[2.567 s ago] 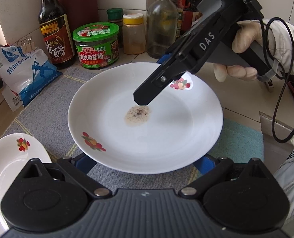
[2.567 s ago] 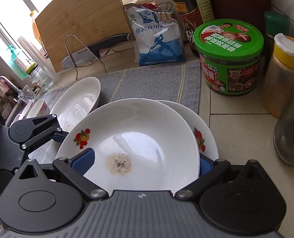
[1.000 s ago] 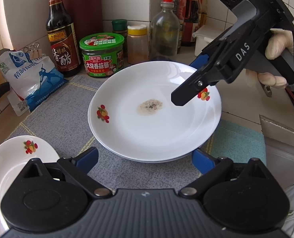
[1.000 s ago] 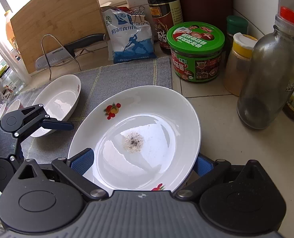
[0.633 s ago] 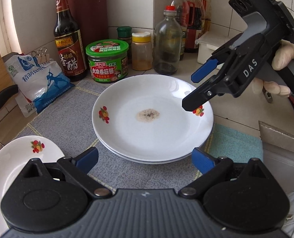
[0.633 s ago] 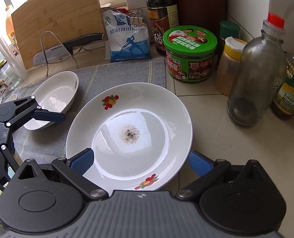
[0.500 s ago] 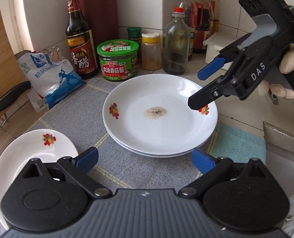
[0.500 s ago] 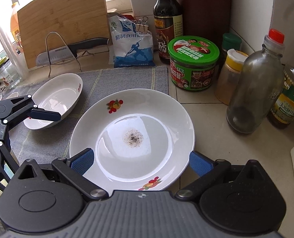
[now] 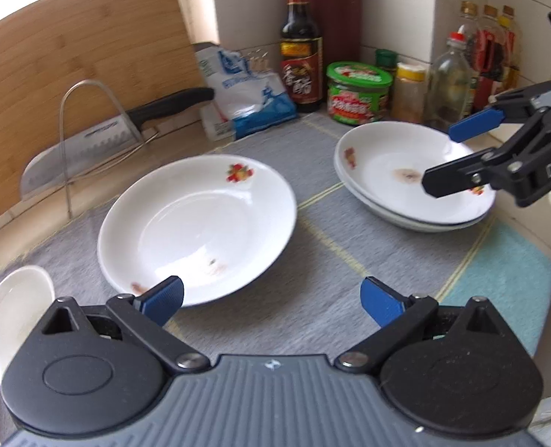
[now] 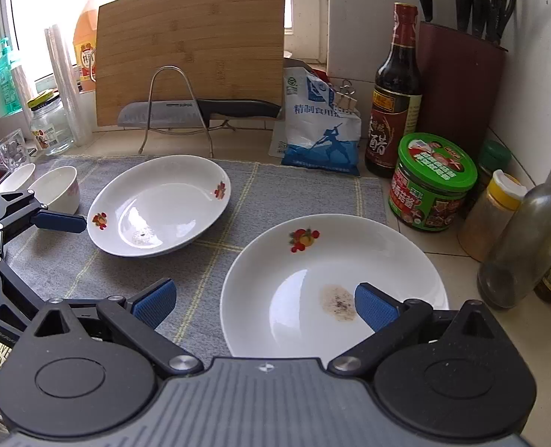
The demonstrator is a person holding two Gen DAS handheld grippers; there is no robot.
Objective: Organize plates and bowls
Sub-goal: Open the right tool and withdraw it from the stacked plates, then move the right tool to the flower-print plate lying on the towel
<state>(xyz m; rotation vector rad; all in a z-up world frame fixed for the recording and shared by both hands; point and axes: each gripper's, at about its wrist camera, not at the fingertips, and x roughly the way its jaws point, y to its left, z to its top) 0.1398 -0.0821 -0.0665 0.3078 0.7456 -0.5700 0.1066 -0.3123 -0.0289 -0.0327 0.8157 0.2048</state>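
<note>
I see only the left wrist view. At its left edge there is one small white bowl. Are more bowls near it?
Observer: Yes. The right wrist view shows the first bowl and a second bowl side by side, next to the lone plate.
Operator: Does something stand behind them?
Observer: A drinking glass and a glass jar with a yellow lid, off the mat.
Operator: And behind the cutting board?
Observer: An orange bottle, by the window.
</note>
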